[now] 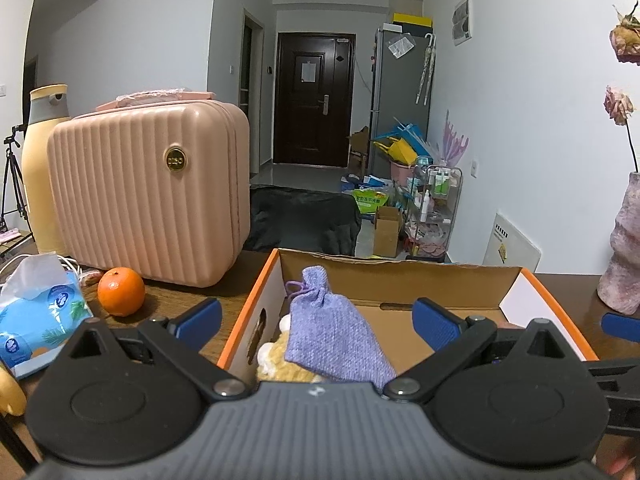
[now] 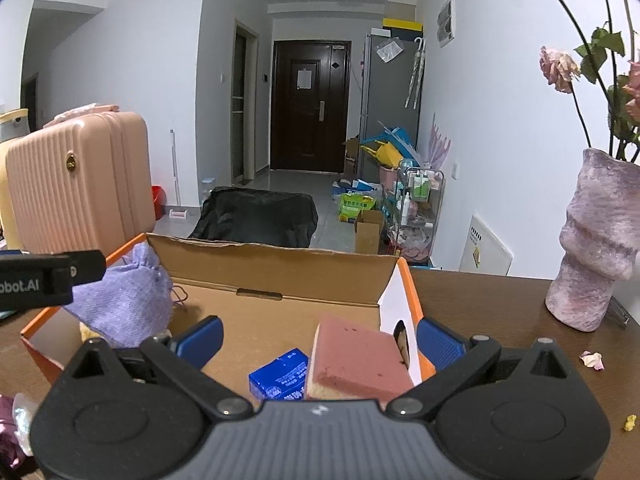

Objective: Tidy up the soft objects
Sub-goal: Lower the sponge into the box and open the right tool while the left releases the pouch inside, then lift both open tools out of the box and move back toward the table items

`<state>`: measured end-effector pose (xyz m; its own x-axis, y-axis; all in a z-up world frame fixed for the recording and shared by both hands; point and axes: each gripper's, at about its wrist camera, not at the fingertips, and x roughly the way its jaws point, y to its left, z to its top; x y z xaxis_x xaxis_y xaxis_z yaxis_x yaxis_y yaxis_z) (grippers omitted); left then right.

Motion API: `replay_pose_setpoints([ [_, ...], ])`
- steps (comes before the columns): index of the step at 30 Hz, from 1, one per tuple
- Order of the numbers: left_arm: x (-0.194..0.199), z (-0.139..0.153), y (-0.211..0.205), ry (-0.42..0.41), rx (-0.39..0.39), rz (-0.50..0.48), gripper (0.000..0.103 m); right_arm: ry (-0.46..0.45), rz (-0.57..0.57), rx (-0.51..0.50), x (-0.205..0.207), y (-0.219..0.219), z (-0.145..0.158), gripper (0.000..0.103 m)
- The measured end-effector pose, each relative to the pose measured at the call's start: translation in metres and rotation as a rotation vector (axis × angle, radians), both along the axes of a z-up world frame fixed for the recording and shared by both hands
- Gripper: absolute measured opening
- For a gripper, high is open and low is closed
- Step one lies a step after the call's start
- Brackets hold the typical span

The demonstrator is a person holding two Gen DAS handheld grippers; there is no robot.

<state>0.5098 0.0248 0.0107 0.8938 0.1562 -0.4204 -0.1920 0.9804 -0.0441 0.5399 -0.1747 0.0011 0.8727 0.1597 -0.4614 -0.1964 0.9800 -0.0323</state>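
Observation:
An open cardboard box with orange rim [image 1: 440, 276] [image 2: 280, 276] sits on the dark wooden table. In it, at the left, a purple knitted drawstring pouch [image 1: 332, 332] [image 2: 124, 304] leans on a yellow and white plush toy [image 1: 280, 364]. At the right inside the box lie a pink and yellow sponge [image 2: 356, 360] and a small blue tissue pack [image 2: 280, 376]. My left gripper [image 1: 318, 320] is open above the pouch, touching nothing. My right gripper [image 2: 320, 340] is open above the sponge, touching nothing.
A pink ribbed suitcase [image 1: 148, 188] stands at the left with a yellow bottle [image 1: 40, 160] behind it. An orange [image 1: 121, 291] and a blue tissue pack [image 1: 36, 320] lie left of the box. A mottled pink vase [image 2: 596, 240] with dried roses stands at the right.

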Motion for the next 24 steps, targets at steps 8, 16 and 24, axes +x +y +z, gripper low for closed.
replay_pose_setpoints([
  [8, -0.017, 0.0, 0.0, 0.0, 0.004, -0.001, 0.103, -0.017, -0.01, 0.02, -0.021, -0.011, 0.006, 0.103],
  [16, -0.038, -0.001, 0.002, 0.002, 0.004, 0.013, 0.103, -0.024, -0.017, 0.033, -0.044, -0.019, 0.007, 0.103],
  [24, -0.062, -0.002, 0.001, -0.005, 0.011, 0.018, 0.103, -0.03, -0.026, 0.044, -0.069, -0.026, 0.006, 0.103],
])
